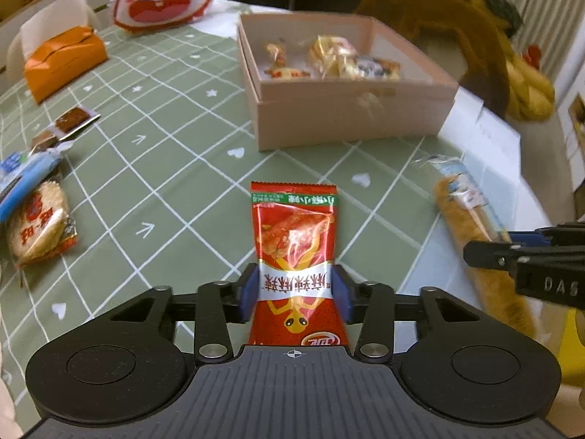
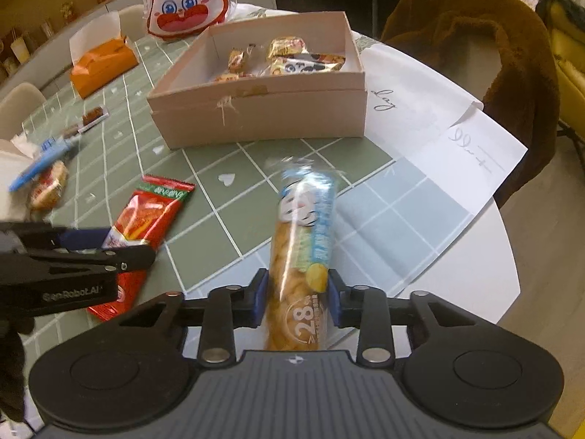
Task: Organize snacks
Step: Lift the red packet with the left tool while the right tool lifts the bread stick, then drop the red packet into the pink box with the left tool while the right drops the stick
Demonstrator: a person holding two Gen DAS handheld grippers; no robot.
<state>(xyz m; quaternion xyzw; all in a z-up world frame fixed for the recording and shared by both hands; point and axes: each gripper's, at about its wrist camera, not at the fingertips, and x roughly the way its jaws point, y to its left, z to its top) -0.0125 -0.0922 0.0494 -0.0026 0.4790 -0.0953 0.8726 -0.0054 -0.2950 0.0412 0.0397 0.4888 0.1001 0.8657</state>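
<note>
Gripping a red foil snack packet (image 1: pixel 294 256) in the left claw (image 1: pixel 295 289) and a long clear-wrapped biscuit roll (image 2: pixel 301 256) in the right claw (image 2: pixel 297 292), both lying on the bench in front of the pink cardboard box (image 2: pixel 263 109). Already holding several wrapped snacks inside that box; still waiting left of it: a rice cracker pack (image 1: pixel 38 226) and small chocolate bars (image 1: pixel 69 124).

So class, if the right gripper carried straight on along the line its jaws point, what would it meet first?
Probably the green checked tablecloth, since the right gripper, shut on the long clear-wrapped bread stick, points downward; further along stands the pink cardboard box.
</note>
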